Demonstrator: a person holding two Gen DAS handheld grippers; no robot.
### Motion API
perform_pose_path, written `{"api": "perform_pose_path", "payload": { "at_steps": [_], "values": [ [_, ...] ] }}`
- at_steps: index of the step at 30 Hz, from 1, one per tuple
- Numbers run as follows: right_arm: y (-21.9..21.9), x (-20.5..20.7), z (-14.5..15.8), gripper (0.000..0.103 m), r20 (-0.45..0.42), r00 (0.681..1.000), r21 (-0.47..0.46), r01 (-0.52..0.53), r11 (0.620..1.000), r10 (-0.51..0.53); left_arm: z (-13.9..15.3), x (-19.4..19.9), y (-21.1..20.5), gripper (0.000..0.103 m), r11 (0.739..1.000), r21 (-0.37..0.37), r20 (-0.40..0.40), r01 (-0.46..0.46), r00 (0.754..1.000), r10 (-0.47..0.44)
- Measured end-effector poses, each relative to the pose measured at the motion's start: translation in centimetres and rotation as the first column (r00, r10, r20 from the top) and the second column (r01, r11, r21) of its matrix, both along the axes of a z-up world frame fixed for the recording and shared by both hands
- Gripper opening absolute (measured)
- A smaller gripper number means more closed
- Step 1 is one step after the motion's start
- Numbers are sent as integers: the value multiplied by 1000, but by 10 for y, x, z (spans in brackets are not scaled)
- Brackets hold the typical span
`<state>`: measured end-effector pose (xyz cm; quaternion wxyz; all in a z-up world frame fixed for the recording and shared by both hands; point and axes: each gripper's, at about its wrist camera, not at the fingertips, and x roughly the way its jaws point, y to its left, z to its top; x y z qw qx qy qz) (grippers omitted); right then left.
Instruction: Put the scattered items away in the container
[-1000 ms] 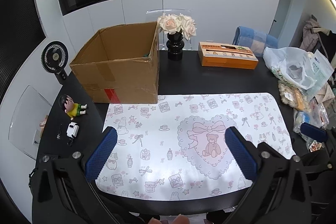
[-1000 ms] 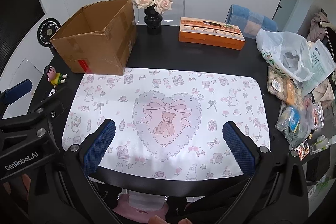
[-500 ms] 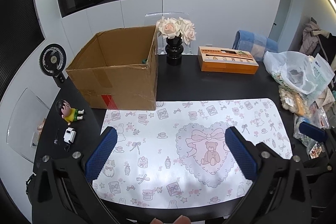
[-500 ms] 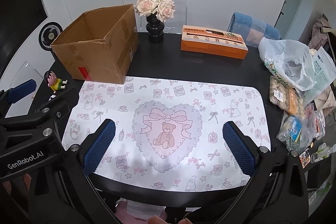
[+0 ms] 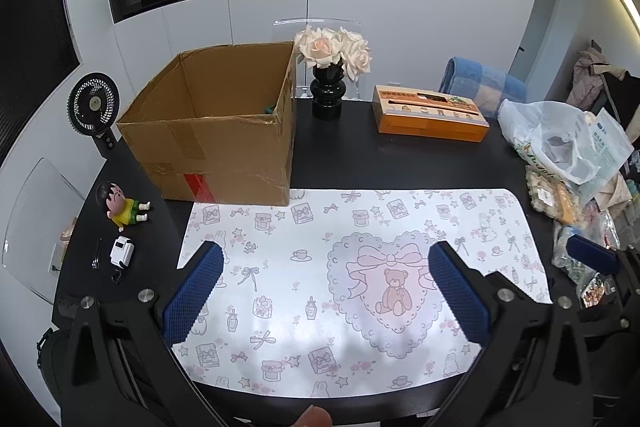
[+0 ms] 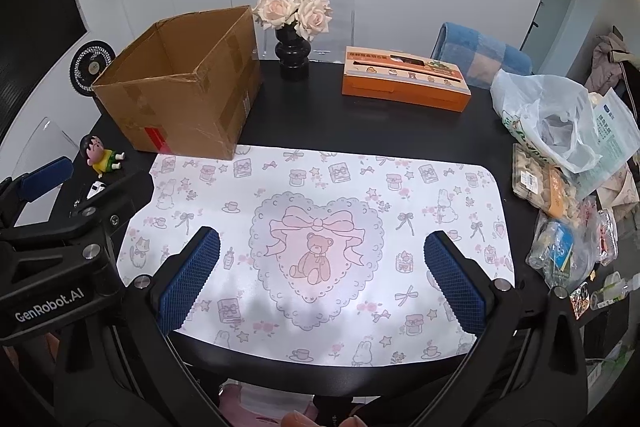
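Left wrist view, left gripper (image 5: 324, 291): jaws wide apart, empty, over the patterned mat (image 5: 400, 219).
Left wrist view, targets: doll figure (image 5: 120, 205) and small white item (image 5: 122, 251) lie left of the gripper on the black table (image 5: 400, 163), near its left edge.
Left wrist view, container: cardboard box (image 5: 216, 147), open-topped, ahead-left.
Right wrist view, right gripper (image 6: 320, 279): jaws apart, empty.
Right wrist view, reach: doll figure far left beyond the left gripper; the left hand looks nearer.

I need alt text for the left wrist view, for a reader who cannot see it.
The open left gripper hovers empty above a pink bear-print placemat on a black table. An open cardboard box stands behind the placemat; a small cartoon figurine and a white toy lie left of it.
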<state>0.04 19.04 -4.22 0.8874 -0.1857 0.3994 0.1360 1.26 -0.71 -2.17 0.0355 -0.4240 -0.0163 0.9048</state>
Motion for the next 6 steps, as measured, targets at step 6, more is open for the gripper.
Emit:
{"api": "perform_pose_path", "payload": {
  "at_steps": [6],
  "values": [
    [0, -2, -2, 103, -5, 1000, 0, 3, 1000, -3, -3, 0, 3, 102, 1000, 16, 9, 8, 1000, -8]
  ]
}}
